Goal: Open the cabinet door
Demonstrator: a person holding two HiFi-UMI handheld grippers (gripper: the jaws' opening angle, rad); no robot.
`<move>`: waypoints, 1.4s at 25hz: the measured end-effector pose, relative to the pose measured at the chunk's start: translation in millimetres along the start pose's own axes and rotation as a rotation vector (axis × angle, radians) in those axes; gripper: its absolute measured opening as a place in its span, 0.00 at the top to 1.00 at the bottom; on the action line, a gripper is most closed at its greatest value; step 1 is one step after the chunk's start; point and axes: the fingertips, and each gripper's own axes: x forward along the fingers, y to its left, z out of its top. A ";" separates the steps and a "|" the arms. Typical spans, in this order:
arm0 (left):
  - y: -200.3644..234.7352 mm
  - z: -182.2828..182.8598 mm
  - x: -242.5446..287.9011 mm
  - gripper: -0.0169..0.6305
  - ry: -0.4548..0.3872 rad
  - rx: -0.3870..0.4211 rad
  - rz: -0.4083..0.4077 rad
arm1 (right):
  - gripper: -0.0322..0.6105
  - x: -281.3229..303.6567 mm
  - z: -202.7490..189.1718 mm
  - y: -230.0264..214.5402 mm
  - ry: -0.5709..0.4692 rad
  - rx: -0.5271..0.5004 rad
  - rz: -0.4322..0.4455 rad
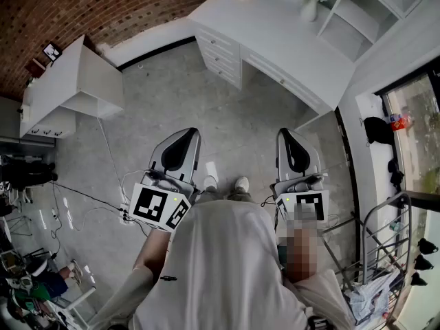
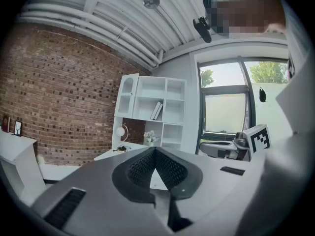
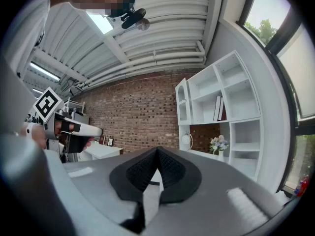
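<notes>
Nearest to me, the person's white shirt (image 1: 227, 267) fills the bottom of the head view, with two shoes (image 1: 225, 183) just beyond it. The left gripper (image 1: 183, 137) and the right gripper (image 1: 289, 137) are held side by side in front of the shirt. Both are aimed toward the desk (image 1: 275, 36) and well apart from it, with bare floor (image 1: 172, 95) between.

In the left gripper view I read that gripper's pads as pressed together at the tip, with nothing between them. The right gripper view shows the same: jaws closed on nothing.

The door (image 2: 129, 95), arched and glazed, fronts the upper left compartment of the shelf (image 2: 165, 90) standing on the desk. Both grippers are well apart from it. I cannot tell whether it sits fully flush.

Books (image 2: 156, 110) lean in the compartment just beside the door. A vase (image 2: 150, 139) of flowers stands on the desk below them. A brick wall (image 2: 64, 92) runs behind the desk on the door's side.
</notes>
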 end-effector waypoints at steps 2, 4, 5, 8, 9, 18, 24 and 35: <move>3.6 -3.6 -8.2 0.96 -0.002 -0.008 0.003 | 0.93 2.1 -0.6 10.5 0.002 0.012 0.011; 5.5 -6.6 -15.6 0.96 -0.007 -0.016 0.003 | 0.93 2.1 0.7 19.5 0.003 0.012 0.021; 5.7 -7.7 -18.0 0.96 -0.010 -0.020 0.001 | 0.93 1.8 2.3 22.4 0.001 0.013 0.023; 4.0 -9.7 -19.0 0.96 -0.013 -0.029 -0.008 | 0.93 -0.4 7.3 23.9 -0.012 0.031 0.021; 2.4 -9.5 -17.2 0.96 -0.014 -0.029 -0.009 | 0.93 -1.0 8.1 22.4 -0.014 0.032 0.021; -13.6 -11.1 1.4 0.96 -0.004 -0.009 0.012 | 0.93 -0.2 5.8 27.3 -0.023 -0.093 0.161; -17.2 -8.5 17.0 0.96 0.011 -0.001 0.034 | 0.93 3.6 7.1 8.8 -0.062 -0.062 0.109; 50.4 -1.4 42.3 0.96 -0.016 -0.040 0.092 | 0.93 70.2 -11.1 2.7 -0.012 -0.041 0.130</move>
